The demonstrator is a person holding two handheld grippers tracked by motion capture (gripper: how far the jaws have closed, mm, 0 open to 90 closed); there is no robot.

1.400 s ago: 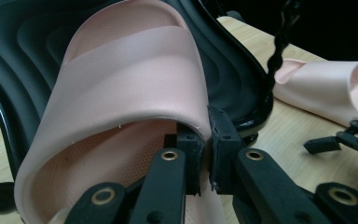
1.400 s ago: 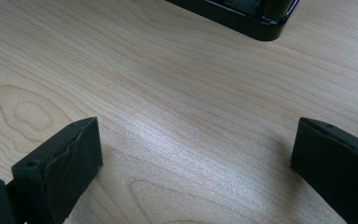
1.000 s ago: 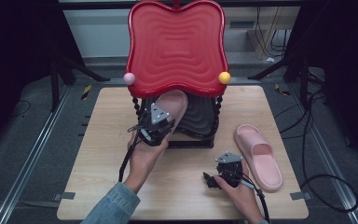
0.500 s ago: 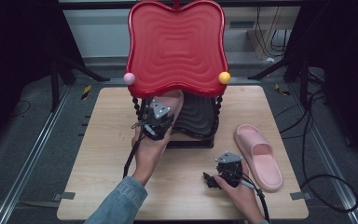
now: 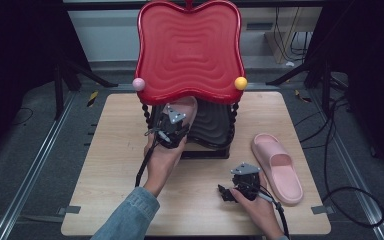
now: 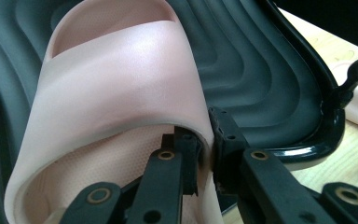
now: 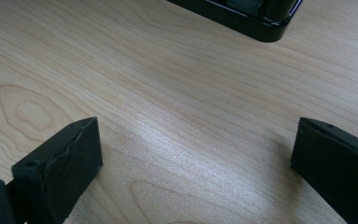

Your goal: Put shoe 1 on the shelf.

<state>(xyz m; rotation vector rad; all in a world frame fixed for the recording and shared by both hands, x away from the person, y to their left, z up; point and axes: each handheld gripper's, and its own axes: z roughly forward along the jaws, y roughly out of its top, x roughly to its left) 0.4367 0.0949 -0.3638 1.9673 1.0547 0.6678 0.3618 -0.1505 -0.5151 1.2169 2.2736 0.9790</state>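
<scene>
Left tool (image 6: 205, 154) grips one of two pink slippers (image 6: 121, 84); right tool (image 7: 191, 154) gapes.

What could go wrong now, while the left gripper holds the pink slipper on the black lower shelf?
1. The left gripper pinches only the thin edge of the pink slipper's strap, so the slipper could slip out or twist.
2. The slipper leans on the ribbed black lower shelf; if released now, it might slide toward the shelf's rim.
3. The red top shelf hangs close above the hand, which could bump it on withdrawal.
</scene>
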